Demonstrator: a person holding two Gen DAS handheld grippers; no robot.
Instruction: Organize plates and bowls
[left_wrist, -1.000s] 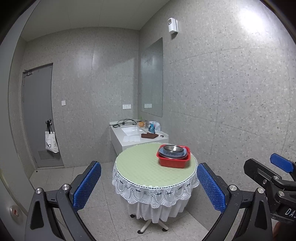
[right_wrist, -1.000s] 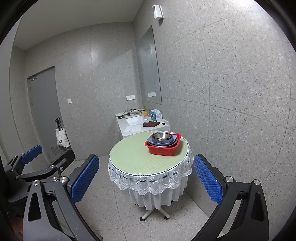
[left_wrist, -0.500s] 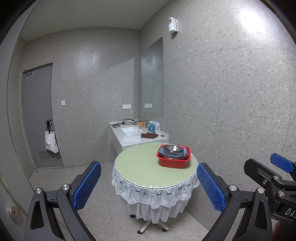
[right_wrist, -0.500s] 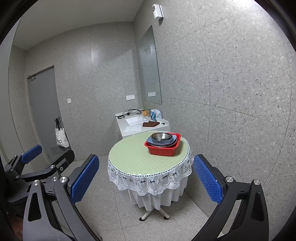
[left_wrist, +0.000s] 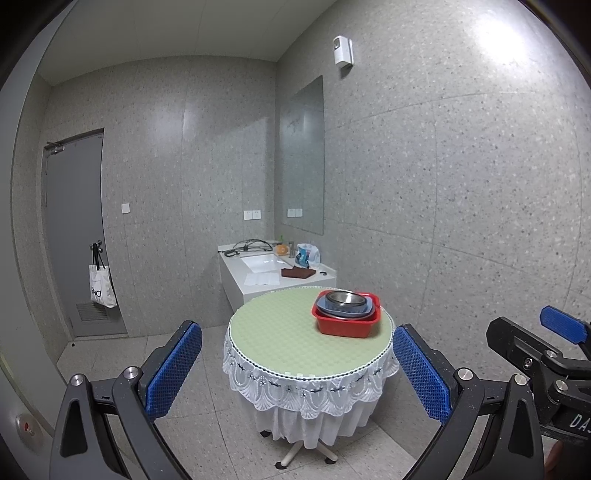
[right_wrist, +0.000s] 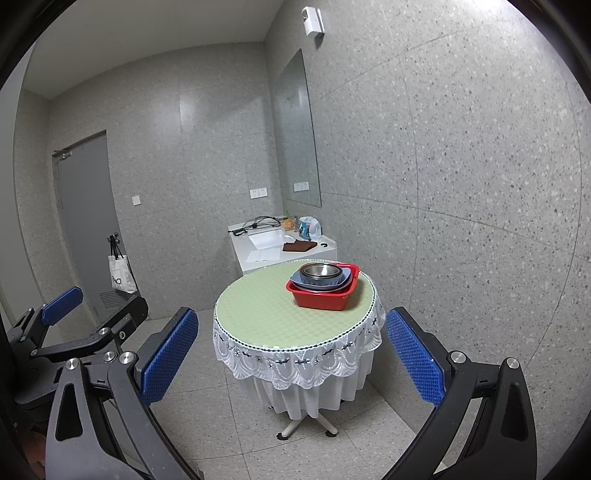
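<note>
Only readable writing: "DA" on right gripper (left_wrist: 554, 354) body, rest getting cut off at frame edge; tote bag (left_wrist: 101, 288) print too blurry. Left gripper (left_wrist: 297, 373) and right one both hanging off floor, jaws spread wide, pinching nothing. Red basin (right_wrist: 319, 295) sitting on round worktop (right_wrist: 258, 314) far side, blue plate (right_wrist: 340, 278) and steel bowl (right_wrist: 319, 271) nesting inside; anything underneath staying hidden.
</note>
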